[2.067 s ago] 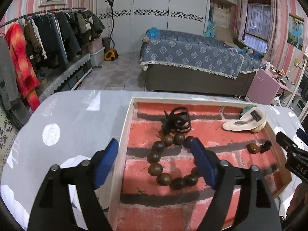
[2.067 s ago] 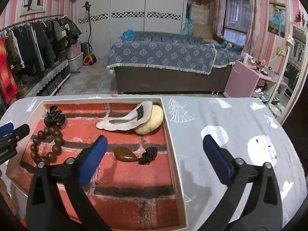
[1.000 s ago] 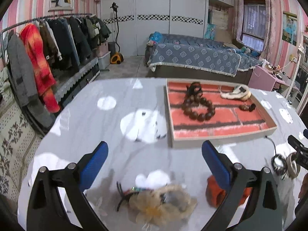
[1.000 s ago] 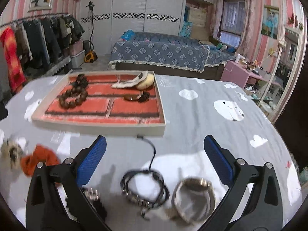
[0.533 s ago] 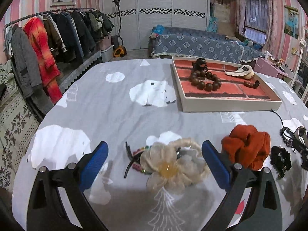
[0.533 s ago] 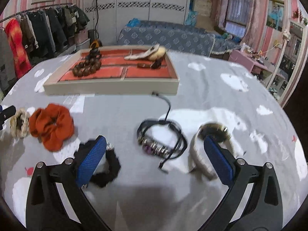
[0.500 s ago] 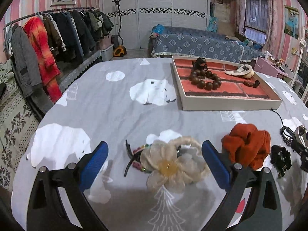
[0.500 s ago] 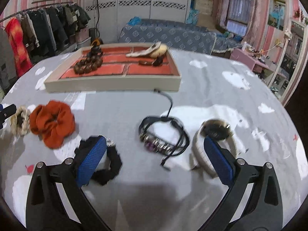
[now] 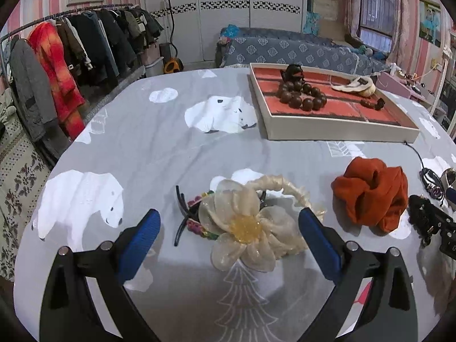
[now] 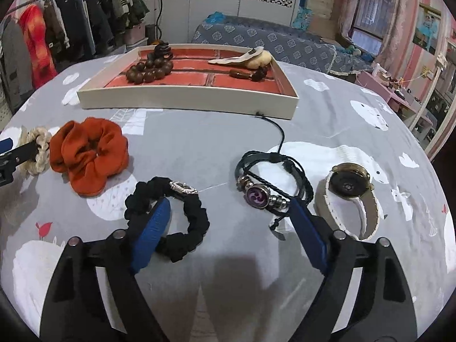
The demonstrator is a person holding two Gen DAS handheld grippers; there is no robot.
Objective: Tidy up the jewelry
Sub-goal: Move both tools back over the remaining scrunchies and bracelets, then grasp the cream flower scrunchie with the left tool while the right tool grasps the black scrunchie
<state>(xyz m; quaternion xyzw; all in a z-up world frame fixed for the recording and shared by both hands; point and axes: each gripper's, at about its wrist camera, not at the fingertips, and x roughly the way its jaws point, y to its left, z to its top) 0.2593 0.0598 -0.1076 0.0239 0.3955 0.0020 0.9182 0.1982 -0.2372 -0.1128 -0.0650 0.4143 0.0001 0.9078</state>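
My left gripper (image 9: pixel 228 222) is open around a cream flower hair tie (image 9: pixel 250 222) with a black clip (image 9: pixel 185 213) beside it. An orange scrunchie (image 9: pixel 370 193) lies to its right and also shows in the right wrist view (image 10: pixel 88 156). My right gripper (image 10: pixel 228 216) is open low over the cloth between a black scrunchie (image 10: pixel 171 219) and a black cord bracelet with a purple charm (image 10: pixel 270 182). A white-strap watch (image 10: pixel 350 196) lies at the right. The red-lined tray (image 10: pixel 185 97) holds a wooden bead bracelet (image 10: pixel 148 71) and several small pieces.
A grey polar-bear tablecloth (image 9: pixel 142 131) covers the round table. A clothes rack (image 9: pixel 71 51) stands at the left. A bed (image 9: pixel 285 48) is behind the table. The tray sits at the far side in the left wrist view (image 9: pixel 336 134).
Both grippers have pulled back from the tray to the near side of the table and dropped lower. They now hover over the loose hair ties and bracelets. Both stayed open.
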